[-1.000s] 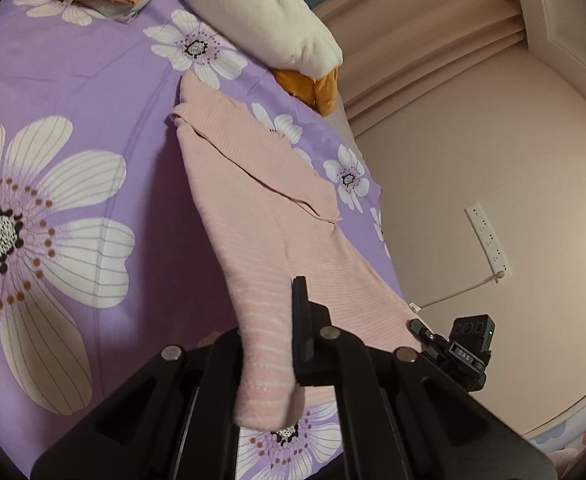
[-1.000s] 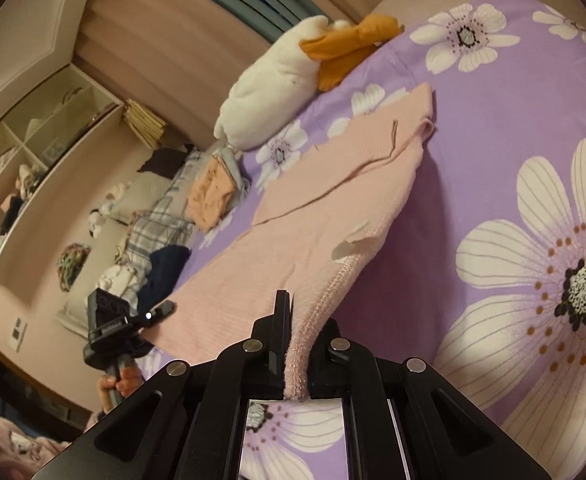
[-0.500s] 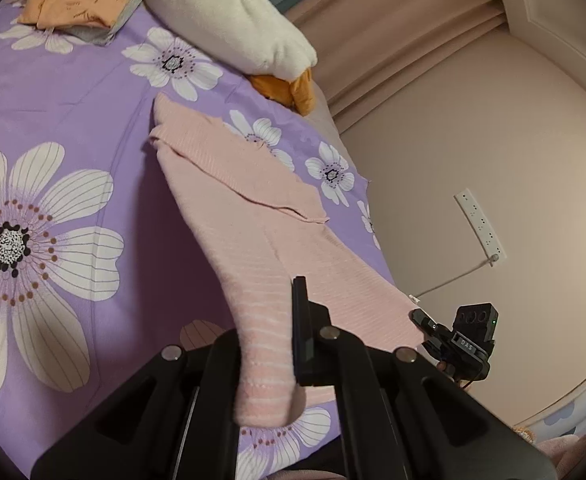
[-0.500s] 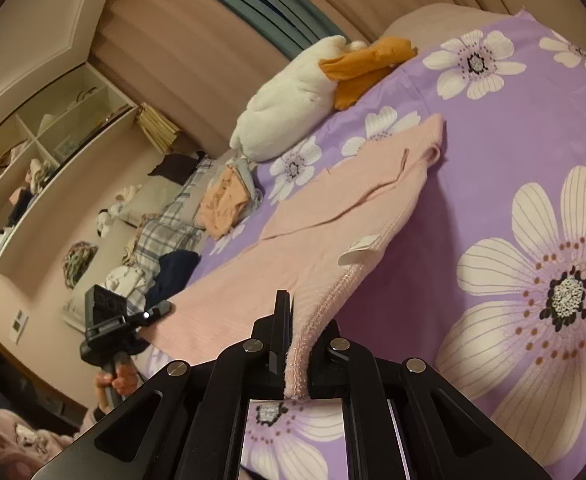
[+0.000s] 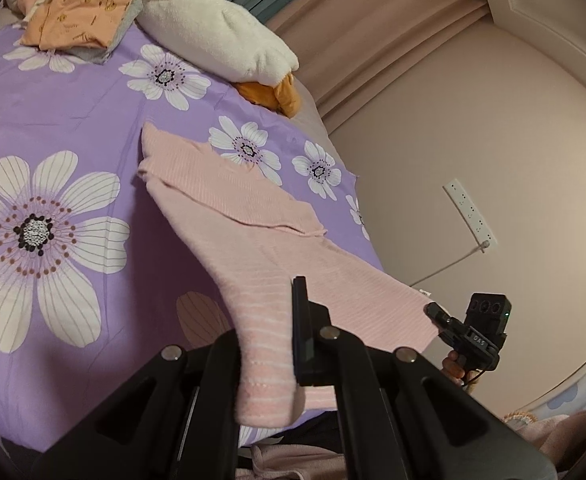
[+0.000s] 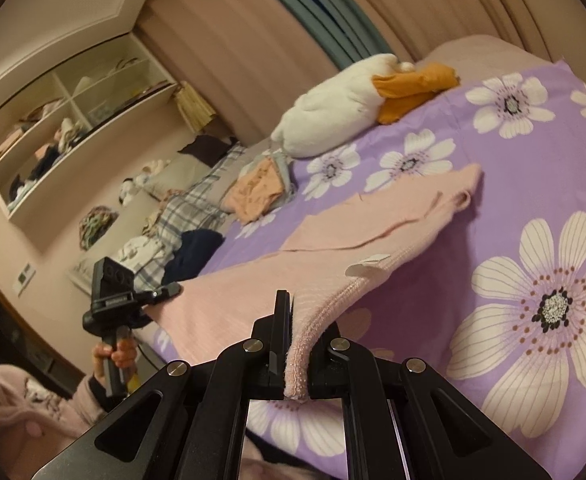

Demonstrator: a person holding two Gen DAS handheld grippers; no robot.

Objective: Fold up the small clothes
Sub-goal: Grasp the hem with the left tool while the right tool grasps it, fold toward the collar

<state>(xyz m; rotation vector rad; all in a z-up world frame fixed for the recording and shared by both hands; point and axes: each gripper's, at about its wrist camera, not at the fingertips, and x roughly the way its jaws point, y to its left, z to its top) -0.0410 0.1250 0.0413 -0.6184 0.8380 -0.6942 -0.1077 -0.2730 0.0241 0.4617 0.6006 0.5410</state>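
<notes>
Currently: bed (image 5: 73,112) with purple flower-print sheet fills most of both views. Far end has a white plush pillow (image 5: 221,36) with an orange piece (image 5: 273,94) tucked against it, plus a folded orange garment (image 5: 77,16) on a grey one near the far corner. Right wrist view also shows a wall shelf (image 6: 65,120) and a heap of mixed clothes (image 6: 181,216) past the bed edge.

Pink knit garment (image 5: 253,232) is stretched taut, long axis running from both grippers away toward the pillow end. Far end, with a folded-over flap, rests on the sheet; near end is lifted clear of the bed. Near edge spans between the two grippers, so it hangs like a ramp sloping down to the far end. White label (image 6: 367,266) sticks out at the right-hand edge.

Left gripper (image 5: 269,344): jaws fully closed, pinching the near striped corner of the garment. Right gripper (image 6: 297,344): jaws nearly closed, clamped on the ribbed hem at the opposite near corner. Person's hand (image 6: 119,356) is visible on the left gripper's handle; pink sleeve below it.
</notes>
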